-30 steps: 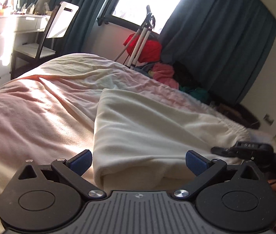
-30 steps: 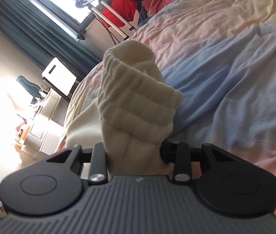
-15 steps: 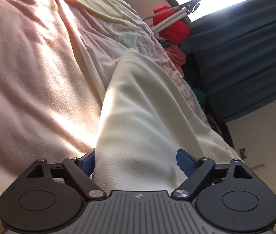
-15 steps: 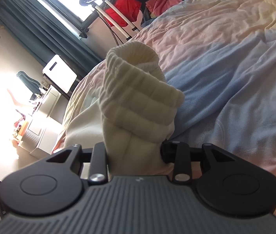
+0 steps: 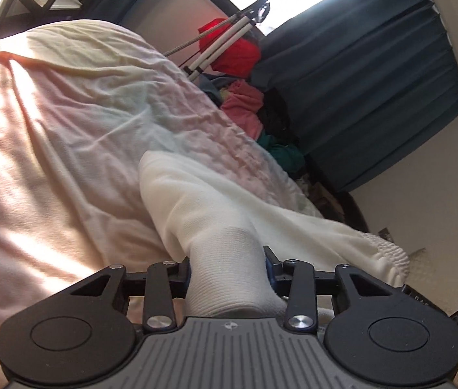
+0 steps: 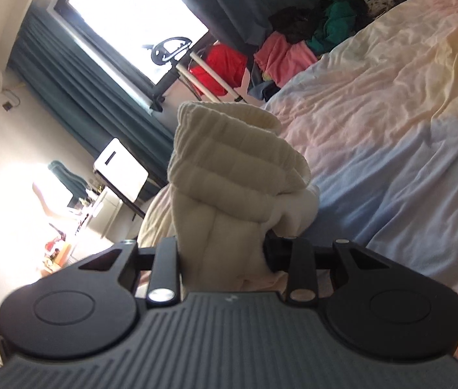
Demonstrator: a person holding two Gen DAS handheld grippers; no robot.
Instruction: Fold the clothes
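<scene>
A cream-white knit garment [image 5: 229, 201] lies on the bed, stretching away from my left gripper [image 5: 227, 270], which is shut on its near edge; the cloth bunches up between the blue pads. Its ribbed elastic waistband [image 5: 387, 256] shows at the right. In the right wrist view my right gripper [image 6: 222, 254] is shut on the ribbed waistband [image 6: 229, 149] of the same garment, which stands up bunched above the jaws and is lifted off the bed.
The bed has a pastel pink, yellow and blue cover [image 5: 50, 136] [image 6: 407, 123]. A pile of red, pink and green clothes [image 5: 245, 97] lies beside a white rack [image 5: 225, 48] under the window with dark teal curtains [image 5: 358, 81]. A chair and desk [image 6: 115, 175] stand at the left.
My left gripper has shut on the garment's near edge; it was open around it before. The right gripper has tilted and risen a little, still holding the waistband.
</scene>
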